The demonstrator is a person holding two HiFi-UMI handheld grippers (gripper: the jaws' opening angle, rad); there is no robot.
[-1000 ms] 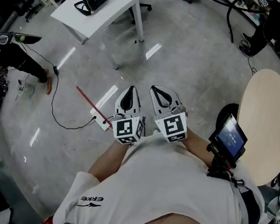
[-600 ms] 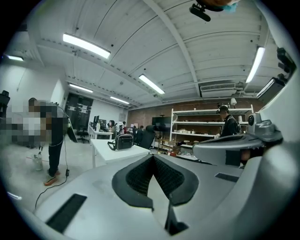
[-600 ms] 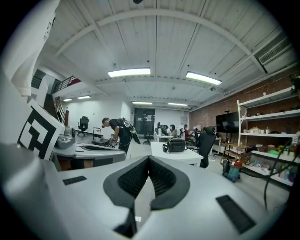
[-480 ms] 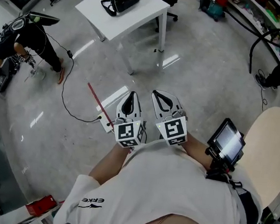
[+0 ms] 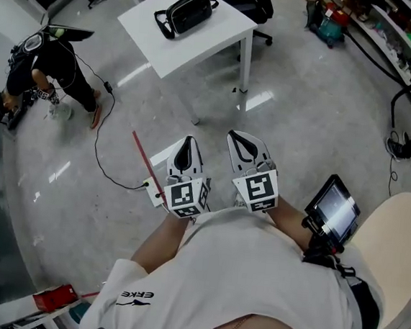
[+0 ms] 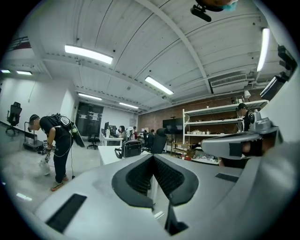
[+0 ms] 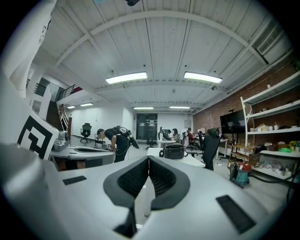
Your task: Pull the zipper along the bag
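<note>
what just changed: compared with a second ago, the white surface (image 5: 203,40) with the black bag (image 5: 185,10) has swung from the top-left corner of the head view toward the top middle, and it looks nearer. The round beige table (image 5: 400,244) on the right is half out of the picture now.
claws in the head view: same spot as before, side by side in front of the shirt and pointing ahead. So it looks like the person is what's moving, not the hands.
left claw (image 5: 187,145): jaws pressed together, nothing between them.
right claw (image 5: 240,143): same deal, jaws together and empty.
where the bag is: lying on the surface and well apart from both claws. Both gripper views show it small, just above the jaw tips.
zipper: too small to pick out from here.
what it means: this is the walk-up, I'd say, and the actual pulling isn't started yet.
next, my guess: close the gap, steady the bag with one claw, then open the other for the pull tab.
watch out: the red stick (image 5: 146,160) is on the floor right along the way.
</note>
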